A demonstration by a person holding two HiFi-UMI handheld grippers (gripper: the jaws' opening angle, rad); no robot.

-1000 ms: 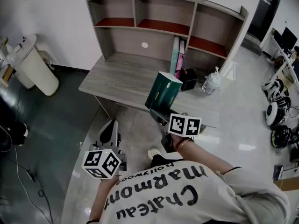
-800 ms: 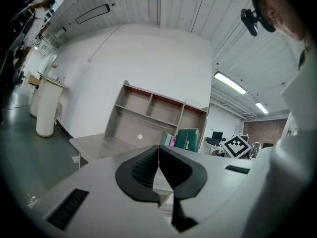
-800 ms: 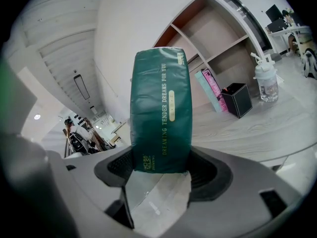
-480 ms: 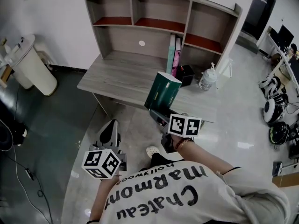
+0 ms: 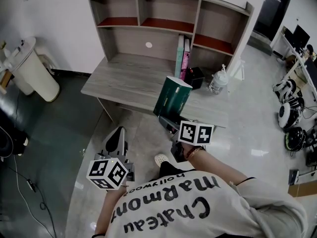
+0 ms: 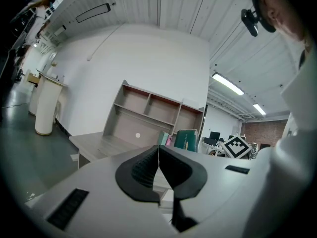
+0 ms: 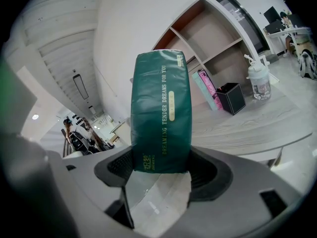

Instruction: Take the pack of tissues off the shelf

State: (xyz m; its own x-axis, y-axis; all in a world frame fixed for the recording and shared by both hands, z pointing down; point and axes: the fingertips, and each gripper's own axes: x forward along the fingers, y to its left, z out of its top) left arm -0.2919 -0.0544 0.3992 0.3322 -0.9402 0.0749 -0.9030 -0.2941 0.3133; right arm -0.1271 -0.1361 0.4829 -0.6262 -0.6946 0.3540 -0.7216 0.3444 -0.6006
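The dark green pack of tissues (image 5: 173,97) (image 7: 160,113) stands upright between the jaws of my right gripper (image 5: 169,118) (image 7: 161,165), which is shut on its lower end. I hold it in front of the grey wooden desk (image 5: 124,86), away from the shelf unit (image 5: 163,24). My left gripper (image 5: 115,142) (image 6: 157,168) hangs lower at the left, over the floor, with its jaws shut and nothing between them.
On the desk stand two upright books (image 5: 182,58), a small black box (image 5: 193,77) and a clear bottle (image 5: 217,83). A white bin (image 5: 30,69) stands at the left wall. Equipment and cables (image 5: 292,118) lie on the floor at the right.
The desk and shelf have slid slightly left and up in the head view. Both grippers and the pack stand where they were.
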